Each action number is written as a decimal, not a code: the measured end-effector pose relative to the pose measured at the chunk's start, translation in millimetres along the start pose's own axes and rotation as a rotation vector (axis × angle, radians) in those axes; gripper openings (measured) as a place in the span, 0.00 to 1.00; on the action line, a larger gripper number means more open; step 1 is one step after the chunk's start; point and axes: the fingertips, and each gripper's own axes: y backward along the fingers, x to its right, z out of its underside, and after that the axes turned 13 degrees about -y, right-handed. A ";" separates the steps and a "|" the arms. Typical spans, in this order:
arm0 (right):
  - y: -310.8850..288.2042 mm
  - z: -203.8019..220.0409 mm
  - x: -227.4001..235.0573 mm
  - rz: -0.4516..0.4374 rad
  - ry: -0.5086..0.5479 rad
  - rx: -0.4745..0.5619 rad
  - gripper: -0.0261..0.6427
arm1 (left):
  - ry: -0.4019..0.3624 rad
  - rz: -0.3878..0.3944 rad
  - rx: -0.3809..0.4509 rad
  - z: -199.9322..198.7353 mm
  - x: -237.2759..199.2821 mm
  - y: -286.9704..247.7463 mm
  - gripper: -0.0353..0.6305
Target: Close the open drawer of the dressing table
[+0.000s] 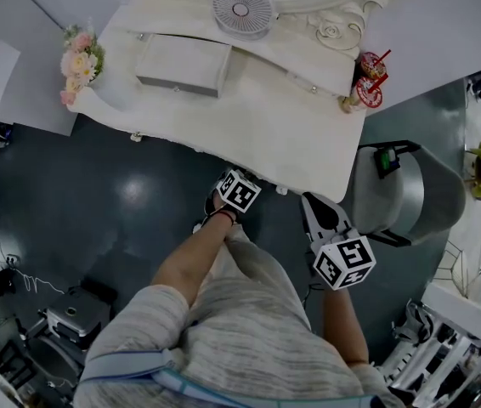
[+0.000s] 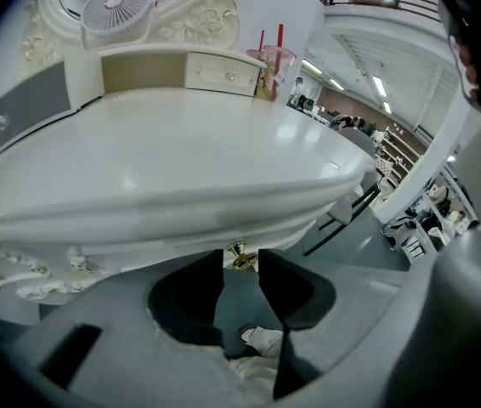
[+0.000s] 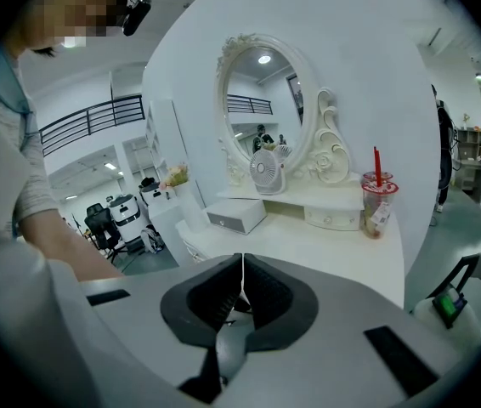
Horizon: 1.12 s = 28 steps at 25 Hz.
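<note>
The white dressing table (image 1: pixel 249 134) has a small drawer (image 1: pixel 181 65) standing pulled out on its top left; its grey front (image 2: pixel 19 109) and its box (image 3: pixel 236 215) show in both gripper views. My left gripper (image 2: pixel 240 266) is low at the table's front edge, jaws open, with a brass knob (image 2: pixel 240 256) of the front apron just at the gap between the tips. In the head view only its marker cube (image 1: pixel 239 191) shows. My right gripper (image 3: pixel 242 291) hangs shut and empty off the table's right front (image 1: pixel 315 211).
A small fan (image 1: pixel 243 8) stands at the mirror base, flowers (image 1: pixel 79 62) at the left end, a red-strawed cup (image 1: pixel 370 82) at the right. A grey chair (image 1: pixel 410 195) stands to the right. The person's shoe (image 2: pixel 262 340) is under the left gripper.
</note>
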 end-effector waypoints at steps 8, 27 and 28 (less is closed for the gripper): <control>-4.9 -2.2 -20.1 -0.036 0.014 0.018 0.06 | 0.021 -0.006 0.138 -14.8 1.0 45.2 0.25; 17.5 -20.4 -73.9 -0.144 0.049 0.089 0.06 | 0.075 -0.110 0.536 -60.0 -2.6 246.1 0.09; 19.1 -21.6 -76.7 -0.150 0.054 0.091 0.06 | 0.081 -0.114 0.562 -61.4 -1.2 258.8 0.09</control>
